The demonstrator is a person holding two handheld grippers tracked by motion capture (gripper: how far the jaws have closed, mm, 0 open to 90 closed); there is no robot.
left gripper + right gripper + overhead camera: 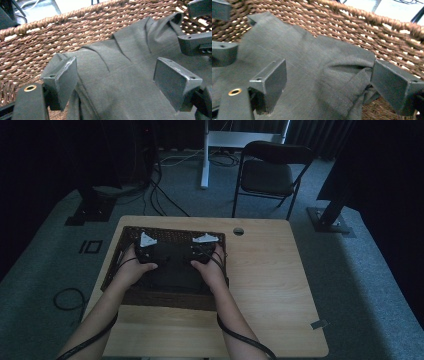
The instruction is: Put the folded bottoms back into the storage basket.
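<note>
The left gripper (116, 82) has its fingers (65, 81) spread wide over a dark grey folded cloth (120, 75), pads clear of the fabric and nothing pinched between them. The right gripper (330, 85) stands the same way, its fingers (273, 80) parted above the same cloth (312, 75), with a bunched fold lying near the finger at 3 o'clock but not clamped. In the left gripper view the other gripper's black parts show at 2 o'clock; in the right gripper view they show at 10 o'clock. The cloth lies inside a brown woven basket (50, 37), its creased far edge resting against the basket's far wall (367, 27). In the high view the left gripper (145, 249) and right gripper (205, 249) hang side by side over the cloth (172, 267), each held by a hand (131, 270), with cables trailing back toward 6 o'clock. The basket (165, 297) sits on the left half of a light wooden surface (270, 285). A black folding chair (270, 172) stands on the grey carpet at 12 o'clock beyond the surface.
</note>
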